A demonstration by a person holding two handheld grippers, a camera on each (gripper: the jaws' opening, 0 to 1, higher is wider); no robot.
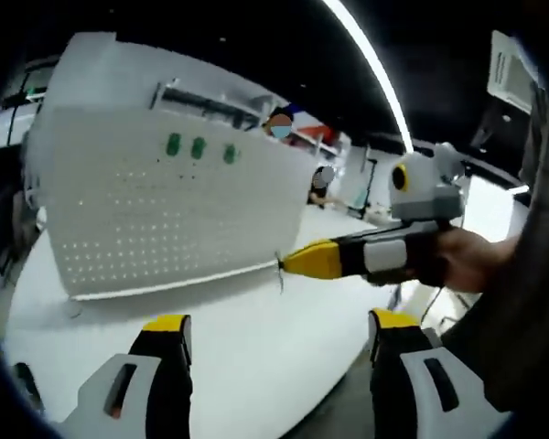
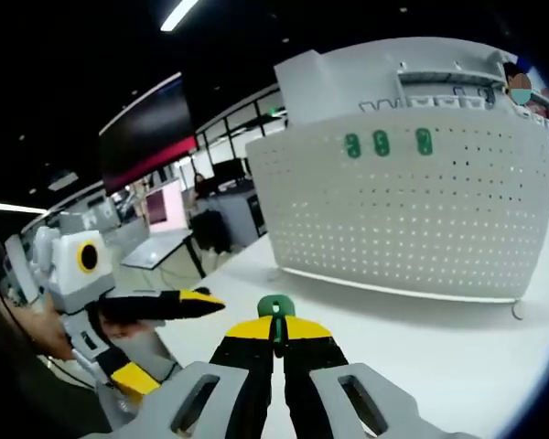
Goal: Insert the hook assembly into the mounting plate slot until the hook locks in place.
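Note:
A white perforated mounting plate (image 1: 165,219) stands upright on the white table (image 1: 256,357), with three green hooks (image 1: 198,146) set along its upper rows. My left gripper (image 1: 279,325) is open, nothing between its yellow-tipped jaws. From the right comes my right gripper (image 1: 291,263), shut, with a thin wire end sticking out toward the plate's lower right edge. In the right gripper view, the right gripper (image 2: 274,327) is shut on a green hook assembly (image 2: 274,306), well short of the plate (image 2: 421,210) and its green hooks (image 2: 382,143). The left gripper (image 2: 169,338) stands open at the left.
The table (image 2: 439,366) is round, and its edge runs close under both grippers. A hand (image 1: 476,261) holds the right gripper. Desks, a dark screen (image 2: 142,137) and seated people (image 1: 322,183) fill the room behind. A small foot (image 2: 515,311) props the plate's corner.

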